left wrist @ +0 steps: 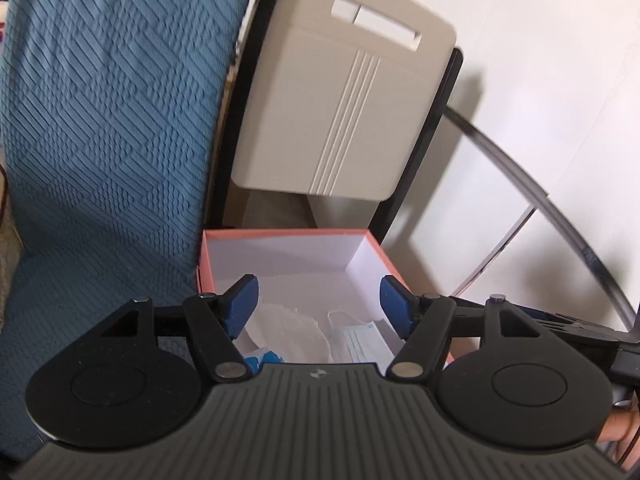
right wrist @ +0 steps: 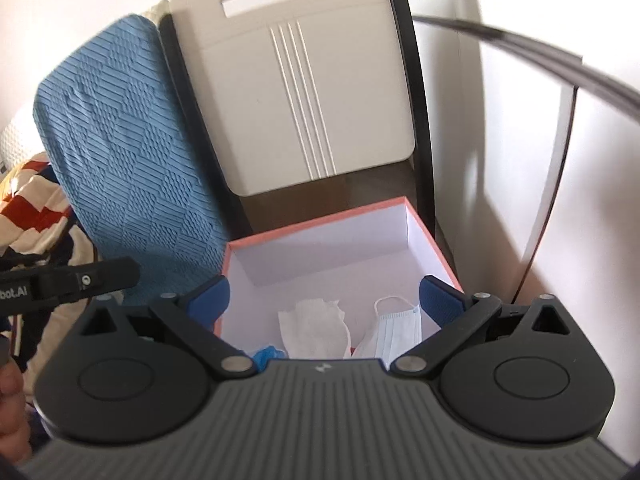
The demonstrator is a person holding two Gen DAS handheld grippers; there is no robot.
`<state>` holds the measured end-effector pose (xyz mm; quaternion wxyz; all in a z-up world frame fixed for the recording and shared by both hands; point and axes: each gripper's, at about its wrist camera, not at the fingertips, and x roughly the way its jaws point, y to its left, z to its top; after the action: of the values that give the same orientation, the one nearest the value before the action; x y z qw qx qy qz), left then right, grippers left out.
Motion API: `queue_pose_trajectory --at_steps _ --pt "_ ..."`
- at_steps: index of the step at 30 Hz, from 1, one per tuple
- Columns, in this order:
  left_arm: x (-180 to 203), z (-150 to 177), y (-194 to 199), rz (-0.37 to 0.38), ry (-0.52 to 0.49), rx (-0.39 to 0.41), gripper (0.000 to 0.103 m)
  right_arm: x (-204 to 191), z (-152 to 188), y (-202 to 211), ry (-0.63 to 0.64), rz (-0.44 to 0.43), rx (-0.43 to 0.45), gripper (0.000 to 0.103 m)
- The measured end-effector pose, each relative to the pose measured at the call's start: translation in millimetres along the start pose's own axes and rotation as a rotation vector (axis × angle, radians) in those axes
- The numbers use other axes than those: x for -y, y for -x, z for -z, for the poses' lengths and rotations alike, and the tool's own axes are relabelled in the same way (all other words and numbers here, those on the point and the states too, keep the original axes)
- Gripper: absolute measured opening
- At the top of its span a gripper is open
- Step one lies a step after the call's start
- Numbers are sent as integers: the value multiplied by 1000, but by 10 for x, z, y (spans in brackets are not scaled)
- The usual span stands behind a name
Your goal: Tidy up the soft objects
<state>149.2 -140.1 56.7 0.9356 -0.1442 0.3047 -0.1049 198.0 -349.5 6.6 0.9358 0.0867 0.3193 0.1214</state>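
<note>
A pink box with white inside (left wrist: 280,233) (right wrist: 320,224) stands open below both grippers. In it lie a white crumpled cloth (left wrist: 288,330) (right wrist: 316,326), a light blue face mask (left wrist: 362,340) (right wrist: 400,330) and a bright blue soft item (left wrist: 266,359) (right wrist: 268,354), partly hidden by the gripper bodies. My left gripper (left wrist: 318,304) is open and empty above the box. My right gripper (right wrist: 326,300) is open and empty above the box too. The left gripper's side shows at the left of the right wrist view (right wrist: 68,278).
A blue quilted cushion (left wrist: 108,120) (right wrist: 128,152) lies left of the box. A beige chair back with a dark frame (left wrist: 344,100) (right wrist: 304,92) stands behind it. White cabinet doors (left wrist: 540,120) are at the right. A red and white patterned blanket (right wrist: 32,204) is far left.
</note>
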Motion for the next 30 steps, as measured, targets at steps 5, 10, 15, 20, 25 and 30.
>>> queue_pose_trajectory --at_steps 5,10,15,20,25,30 --pt "-33 53 254 4 -9 31 75 -138 94 197 16 8 23 103" --pt "-96 139 426 9 -2 21 76 -256 223 323 4 20 14 103" --pt "-144 172 540 -13 -13 23 76 -387 294 487 4 46 12 103" --pt "-218 224 679 3 -15 18 77 -560 414 592 15 72 12 103" --pt "-314 295 813 12 -14 9 81 -716 566 664 23 79 -11 103" --pt "-369 330 931 1 -46 12 84 -807 663 754 30 99 -20 103"
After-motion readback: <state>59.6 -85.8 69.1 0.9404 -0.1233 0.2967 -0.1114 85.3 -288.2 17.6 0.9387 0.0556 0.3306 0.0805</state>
